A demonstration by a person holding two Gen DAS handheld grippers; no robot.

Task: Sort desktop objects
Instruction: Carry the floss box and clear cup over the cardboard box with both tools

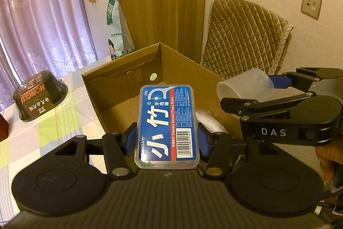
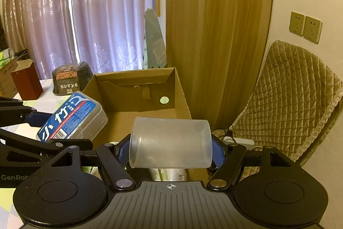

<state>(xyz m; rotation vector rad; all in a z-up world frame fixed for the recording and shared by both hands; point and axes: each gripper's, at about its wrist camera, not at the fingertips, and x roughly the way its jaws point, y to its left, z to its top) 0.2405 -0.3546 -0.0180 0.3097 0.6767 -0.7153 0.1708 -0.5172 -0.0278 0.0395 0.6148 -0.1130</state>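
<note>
My left gripper [image 1: 167,141] is shut on a blue-labelled clear box of dental floss picks [image 1: 167,121], held flat above the near edge of an open cardboard box [image 1: 182,70]. My right gripper [image 2: 170,151] is shut on a frosted plastic cup [image 2: 170,142] that lies on its side, also above the cardboard box [image 2: 137,91]. From the left wrist view the cup [image 1: 242,85] and right gripper [image 1: 257,89] hang to the right over the box. From the right wrist view the floss box [image 2: 72,117] sits to the left. A shiny metal object [image 2: 167,174] shows below the cup.
A black bowl-shaped food container [image 1: 39,96] stands upside down on the checked tablecloth [image 1: 53,121] at the left. A dark red box [image 2: 26,81] sits further left. A quilted chair [image 1: 244,35] stands right of the table. A green-white bag [image 1: 115,20] leans behind the box.
</note>
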